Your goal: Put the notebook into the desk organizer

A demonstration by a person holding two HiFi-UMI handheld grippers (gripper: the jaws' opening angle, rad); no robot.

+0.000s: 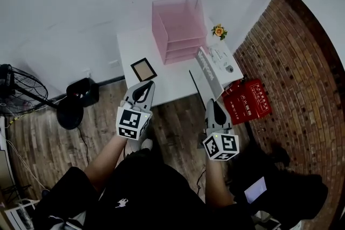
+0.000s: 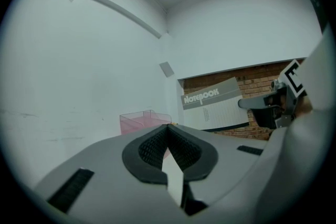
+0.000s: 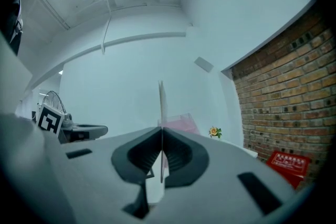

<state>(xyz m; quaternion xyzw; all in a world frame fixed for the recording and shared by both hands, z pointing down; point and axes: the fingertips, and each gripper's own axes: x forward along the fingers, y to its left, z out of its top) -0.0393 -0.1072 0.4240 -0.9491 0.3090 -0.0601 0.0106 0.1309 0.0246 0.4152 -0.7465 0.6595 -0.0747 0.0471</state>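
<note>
The notebook (image 1: 207, 70), white with a grey title band, stands on edge over the table's near right corner, with my right gripper (image 1: 214, 103) shut on its lower edge. The right gripper view shows it edge-on as a thin sheet (image 3: 161, 102) rising between the closed jaws (image 3: 160, 131). The pink see-through desk organizer (image 1: 180, 29) sits at the back of the white table (image 1: 178, 82), beyond the notebook. My left gripper (image 1: 144, 88) hovers at the table's near left edge, shut and empty. Its own view (image 2: 169, 128) shows the notebook (image 2: 212, 105) to the right and the organizer (image 2: 139, 122) ahead.
A small framed picture (image 1: 143, 69) lies on the table just ahead of the left gripper. A small flower pot (image 1: 219, 32) and white items (image 1: 223, 59) sit along the right edge. A red box (image 1: 249, 99) lies on the floor by the brick wall. A fan (image 1: 16, 89) stands far left.
</note>
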